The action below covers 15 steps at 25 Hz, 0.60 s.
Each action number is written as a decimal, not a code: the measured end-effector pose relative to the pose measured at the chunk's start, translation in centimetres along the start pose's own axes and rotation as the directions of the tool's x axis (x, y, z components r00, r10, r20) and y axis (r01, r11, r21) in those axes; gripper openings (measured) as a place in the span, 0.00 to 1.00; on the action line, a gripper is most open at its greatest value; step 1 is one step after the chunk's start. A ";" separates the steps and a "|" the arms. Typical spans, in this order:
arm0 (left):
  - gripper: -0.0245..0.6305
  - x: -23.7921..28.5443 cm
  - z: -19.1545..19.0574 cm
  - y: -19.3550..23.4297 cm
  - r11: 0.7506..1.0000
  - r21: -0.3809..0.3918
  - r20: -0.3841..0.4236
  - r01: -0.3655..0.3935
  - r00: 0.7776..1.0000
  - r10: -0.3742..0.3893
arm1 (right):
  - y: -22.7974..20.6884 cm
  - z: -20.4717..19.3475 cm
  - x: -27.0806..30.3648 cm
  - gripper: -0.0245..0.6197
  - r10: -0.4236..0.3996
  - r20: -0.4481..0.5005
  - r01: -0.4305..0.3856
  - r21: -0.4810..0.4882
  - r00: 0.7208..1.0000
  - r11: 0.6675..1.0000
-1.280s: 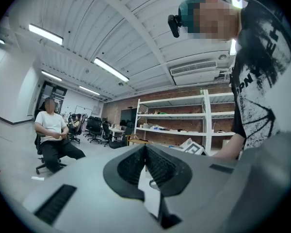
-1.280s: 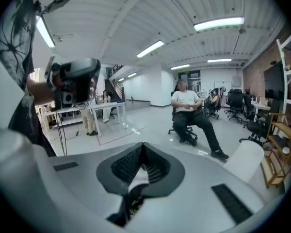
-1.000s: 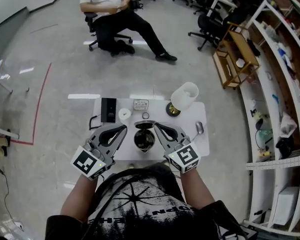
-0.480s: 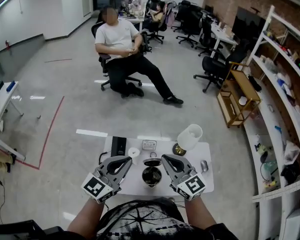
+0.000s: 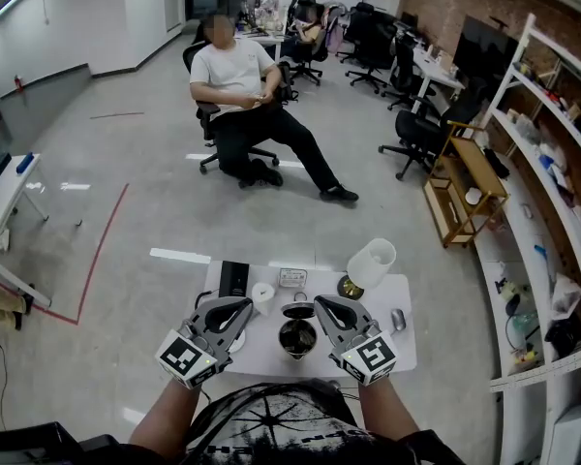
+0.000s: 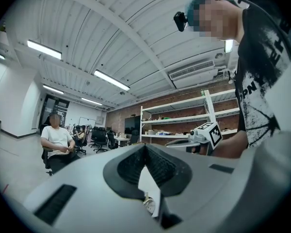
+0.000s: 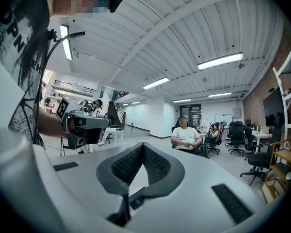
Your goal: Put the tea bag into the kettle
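Fingers of the left gripper (image 5: 240, 306) and right gripper (image 5: 322, 304) are pressed shut, empty, above the desk (image 5: 392, 352). Between their tips stands the open kettle (image 5: 297, 337); a small packet (image 5: 291, 278) lies beyond.

A kettle (image 5: 297, 338) stands near the front edge of a small table (image 5: 404, 353), with the left gripper (image 5: 238, 306) just to its left and the right gripper (image 5: 322, 304) just to its right. Along the table's far edge, a box (image 5: 234, 277) lies at left and a jug (image 5: 371, 263) at right. Far behind, a person (image 5: 240, 90) sits in an office chair, while shelves (image 5: 552, 153) line the right.
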<state>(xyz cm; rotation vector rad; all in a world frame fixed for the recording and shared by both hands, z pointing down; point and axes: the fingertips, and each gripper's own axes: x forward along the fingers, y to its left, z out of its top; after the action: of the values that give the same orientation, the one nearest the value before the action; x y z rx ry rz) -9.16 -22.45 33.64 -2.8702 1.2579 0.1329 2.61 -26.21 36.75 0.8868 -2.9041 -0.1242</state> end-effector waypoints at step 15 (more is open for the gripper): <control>0.05 -0.3 -0.3 -0.3 1.000 -0.007 -0.007 0.012 1.000 -0.012 | 1.1 -0.9 0.1 0.05 -0.007 -0.061 0.003 -0.062 0.998 0.998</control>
<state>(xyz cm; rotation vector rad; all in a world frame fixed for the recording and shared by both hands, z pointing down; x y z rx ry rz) -9.18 -22.05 33.93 -2.8862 1.2434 0.1275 2.07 -25.43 37.79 0.8720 -2.8252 -0.1829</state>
